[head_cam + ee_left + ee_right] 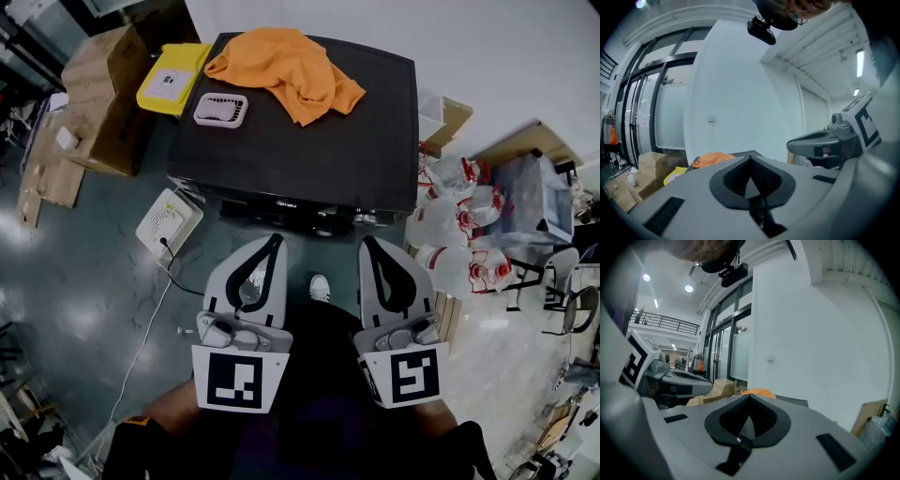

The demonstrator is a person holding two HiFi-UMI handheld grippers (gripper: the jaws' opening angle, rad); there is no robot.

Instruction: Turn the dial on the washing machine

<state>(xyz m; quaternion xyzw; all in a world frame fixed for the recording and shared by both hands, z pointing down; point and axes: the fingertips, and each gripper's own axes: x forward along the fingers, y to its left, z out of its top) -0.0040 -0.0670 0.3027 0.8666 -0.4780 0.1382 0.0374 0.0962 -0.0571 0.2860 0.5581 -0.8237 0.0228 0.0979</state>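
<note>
The black washing machine (309,150) stands in front of me, seen from above in the head view. An orange cloth (286,70) and a small pale basket (221,110) lie on its lid. Its control strip (309,208) runs along the near edge; I cannot pick out the dial there. My left gripper (275,239) and right gripper (367,241) hover side by side just short of that edge, both shut with nothing between the jaws. The left gripper view shows its jaws (750,158) meeting, with the cloth (712,159) beyond. The right gripper view shows the same closed jaws (750,395).
Cardboard boxes (103,94) and a yellow box (173,75) stand left of the machine. A white device (169,225) with a cable lies on the floor at front left. Clear plastic jugs (459,225) crowd the right side. A white wall rises behind the machine.
</note>
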